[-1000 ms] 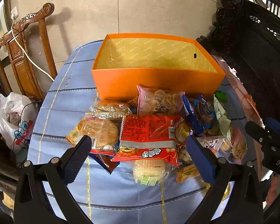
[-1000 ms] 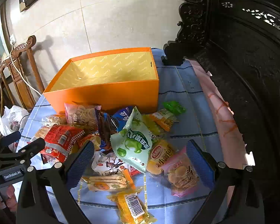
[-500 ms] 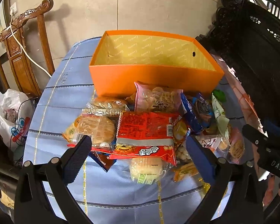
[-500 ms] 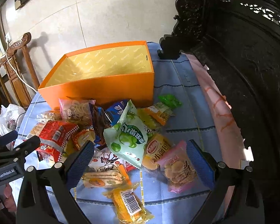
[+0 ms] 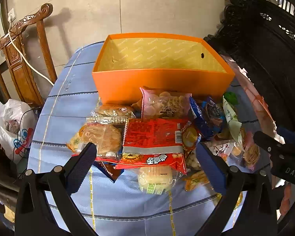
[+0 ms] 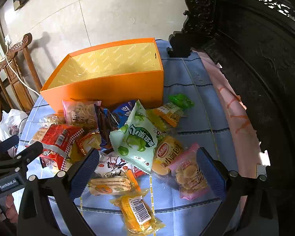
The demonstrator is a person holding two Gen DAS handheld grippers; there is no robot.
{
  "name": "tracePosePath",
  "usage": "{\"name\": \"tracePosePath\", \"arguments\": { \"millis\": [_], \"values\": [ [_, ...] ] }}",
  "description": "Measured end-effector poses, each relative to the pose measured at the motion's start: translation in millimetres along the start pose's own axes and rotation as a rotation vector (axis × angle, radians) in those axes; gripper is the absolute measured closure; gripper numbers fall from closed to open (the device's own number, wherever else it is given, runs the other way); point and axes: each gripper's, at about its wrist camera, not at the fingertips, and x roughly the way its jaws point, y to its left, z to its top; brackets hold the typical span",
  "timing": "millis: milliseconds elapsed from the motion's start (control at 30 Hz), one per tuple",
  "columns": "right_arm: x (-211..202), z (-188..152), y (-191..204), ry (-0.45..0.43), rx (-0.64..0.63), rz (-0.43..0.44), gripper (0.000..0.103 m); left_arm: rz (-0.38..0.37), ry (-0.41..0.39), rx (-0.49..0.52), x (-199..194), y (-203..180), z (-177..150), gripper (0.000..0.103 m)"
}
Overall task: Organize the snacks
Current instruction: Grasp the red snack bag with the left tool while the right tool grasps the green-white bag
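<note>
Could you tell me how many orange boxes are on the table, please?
1. The orange box stands open at the table's far side, behind the snack pile. No other shows.

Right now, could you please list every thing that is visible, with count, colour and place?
box: 1, orange, open, far side of table
snack packets: many, mixed colours, piled in front of box
red packet: 1, red, left part of pile
green packet: 1, pale green, top of pile
tablecloth: 1, blue striped, on table
chair: 1, brown wood, left of table
plastic bag: 1, white, below chair
left gripper: 1, black, open over pile
right gripper: 1, black, open over pile
</note>
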Motion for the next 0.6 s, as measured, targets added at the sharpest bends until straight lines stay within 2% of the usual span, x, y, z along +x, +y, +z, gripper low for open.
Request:
{"name": "tracePosePath", "arguments": {
  "millis": [167,300,367,433,600],
  "values": [
    [9,2,4,-0.011,-0.022,-0.003,0.004,0.016,0.001,0.021,9,-2,1,0.004],
    [37,11,15,-0.009,-0.043,-0.016,0.004,0.051,0.019,0.062,38,-4,5,0.004],
    [58,19,20,-0.004,-0.035,-0.003,0.004,0.019,0.021,0.081,54,-5,7,0.004],
    [80,24,26,0.028,-0.045,-0.014,0.004,0.018,0.033,0.102,68,-8,12,0.004],
    [103,26,23,0.042,-0.042,-0.017,0.004,0.003,0.049,0.19,95,-19,10,0.004]
  ]
}}
